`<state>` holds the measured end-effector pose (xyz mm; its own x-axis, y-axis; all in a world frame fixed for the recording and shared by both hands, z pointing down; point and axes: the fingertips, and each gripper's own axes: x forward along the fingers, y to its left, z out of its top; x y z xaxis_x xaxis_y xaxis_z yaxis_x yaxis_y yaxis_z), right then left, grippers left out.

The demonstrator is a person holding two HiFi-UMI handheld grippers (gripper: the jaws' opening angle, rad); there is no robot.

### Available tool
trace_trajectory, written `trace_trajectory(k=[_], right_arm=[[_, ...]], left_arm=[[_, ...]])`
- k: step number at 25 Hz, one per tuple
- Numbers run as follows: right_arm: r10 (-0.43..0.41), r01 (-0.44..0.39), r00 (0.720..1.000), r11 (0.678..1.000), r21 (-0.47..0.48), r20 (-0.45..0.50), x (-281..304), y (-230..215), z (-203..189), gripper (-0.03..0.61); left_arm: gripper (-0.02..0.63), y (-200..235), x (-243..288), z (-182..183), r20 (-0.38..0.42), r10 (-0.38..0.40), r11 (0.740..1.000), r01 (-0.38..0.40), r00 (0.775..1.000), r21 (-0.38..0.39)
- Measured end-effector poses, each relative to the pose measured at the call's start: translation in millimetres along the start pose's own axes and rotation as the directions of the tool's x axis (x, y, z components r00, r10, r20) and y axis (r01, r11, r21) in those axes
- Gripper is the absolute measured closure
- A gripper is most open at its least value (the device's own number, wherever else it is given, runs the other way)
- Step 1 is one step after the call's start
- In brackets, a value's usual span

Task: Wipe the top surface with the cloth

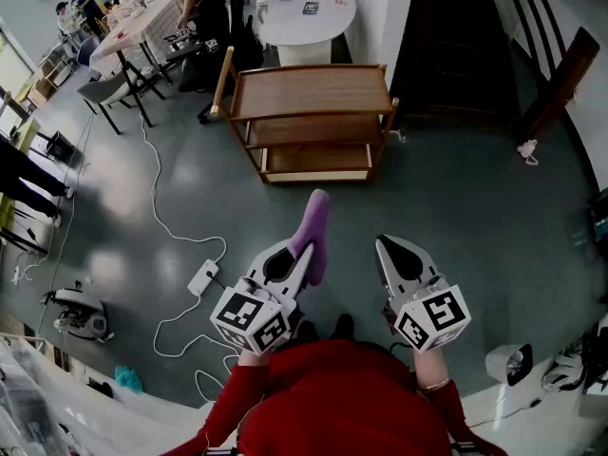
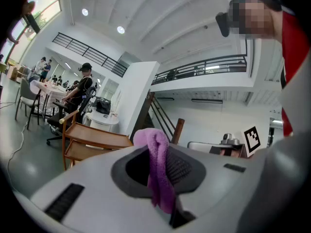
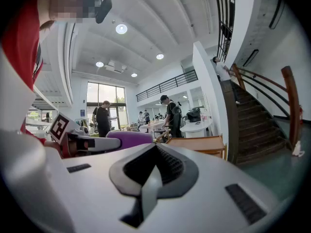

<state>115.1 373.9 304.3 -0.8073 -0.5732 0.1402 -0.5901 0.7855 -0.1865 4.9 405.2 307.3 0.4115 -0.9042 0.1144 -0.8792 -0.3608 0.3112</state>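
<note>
Purple cloth [image 1: 315, 226] is pinched in the left tongs [image 1: 302, 255]. The jaws are closed narrow on it, and the free end sticks up past the tips. In the left gripper view the cloth [image 2: 158, 161] hangs folded down the slot between the jaws. It is held in the air over the floor [image 1: 456, 198], well apart from the wooden cart [image 1: 313, 145].

The right tongs [image 1: 384, 245] are just beside the left, level with them. Their jaws are together with nothing between them, as the right gripper view shows [image 3: 154, 152].

Each gripper carries a cube [image 1: 249, 316] with black-and-white square markers, the other being on the right [image 1: 432, 316]. The person wears a red top [image 1: 332, 397].

The cart has three tiers, and its top shelf [image 1: 309, 91] is bare brown wood with a raised rail along the left end.

The floor is glossy grey-green. A white cable [image 1: 157, 207] runs across it to a white power strip [image 1: 202, 278] to the left of the tongs.

A round white table [image 1: 306, 17] stands behind the cart with a few small items on it. Dark stairs [image 1: 456, 36] rise at the right. People stand at a long table [image 1: 142, 17] in the far upper left.
</note>
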Motion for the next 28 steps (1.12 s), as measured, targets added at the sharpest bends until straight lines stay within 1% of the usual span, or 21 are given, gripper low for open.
trace_trajectory(k=[6,13,17,19,24,28], right_arm=[[-0.009,0.008,1.0,1.0,0.023,0.013,-6,0,-1,0.574],[0.022,-0.022,1.0,1.0,0.007,0.001,-3,1,1,0.574],[0.049,-0.048,0.999,0.996,0.078,-0.003,-4,-7,4,0.574],[0.062,-0.062,0.998,0.993,0.098,-0.001,-5,-12,7,0.574],[0.031,-0.032,0.999,0.994,0.102,0.013,-9,-44,23,0.574],[0.015,-0.017,1.0,0.993,0.117,0.018,13,-66,26,0.574]], left_arm=[[0.56,-6,-1,1,-0.008,-0.004,1.0,0.004,1.0,0.02],[0.56,-2,0,2,-0.002,0.016,1.0,-0.016,1.0,0.013],[0.56,9,5,4,0.0,0.057,0.998,-0.057,0.998,-0.007],[0.56,17,9,3,-0.003,0.086,0.996,-0.086,0.996,-0.021],[0.56,36,27,12,-0.007,0.148,0.989,-0.148,0.989,-0.026],[0.56,66,46,17,-0.028,0.177,0.984,-0.177,0.984,-0.01]])
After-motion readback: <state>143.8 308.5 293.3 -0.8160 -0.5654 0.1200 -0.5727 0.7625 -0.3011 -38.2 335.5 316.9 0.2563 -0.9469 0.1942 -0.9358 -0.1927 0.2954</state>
